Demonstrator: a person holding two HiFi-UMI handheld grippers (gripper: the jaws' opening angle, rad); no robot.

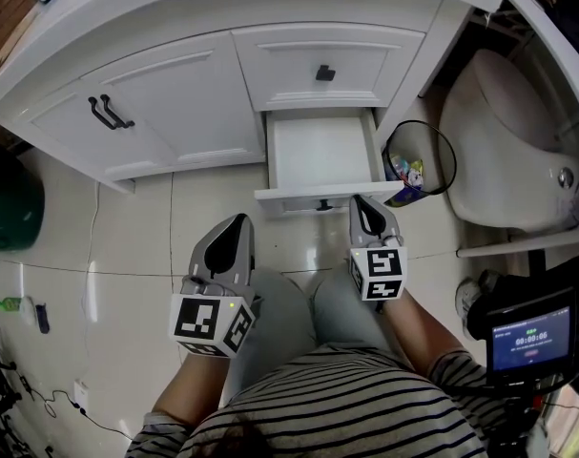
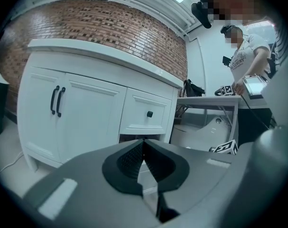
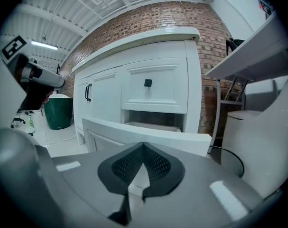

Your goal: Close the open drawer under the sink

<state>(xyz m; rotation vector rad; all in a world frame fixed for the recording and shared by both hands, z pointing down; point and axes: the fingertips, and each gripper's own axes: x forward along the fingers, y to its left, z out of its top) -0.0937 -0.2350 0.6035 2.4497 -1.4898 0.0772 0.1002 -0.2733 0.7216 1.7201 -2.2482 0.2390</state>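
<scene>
The right gripper (image 3: 143, 145) had its jaws together, tips meeting, with nothing between them. Just beyond the tips stood the white front of the open drawer (image 3: 125, 133), pulled out from the cabinet (image 3: 106, 103). Above it was a shut drawer with a black knob (image 3: 147, 83). A green bin (image 3: 58, 112) stood on the floor beyond the cabinet's left corner.

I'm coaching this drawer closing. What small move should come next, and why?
Probably ease the right gripper forward against the front of the open drawer and push. Its jaws are shut and its tip is right at that front, while the left gripper hangs off to the side.
</scene>
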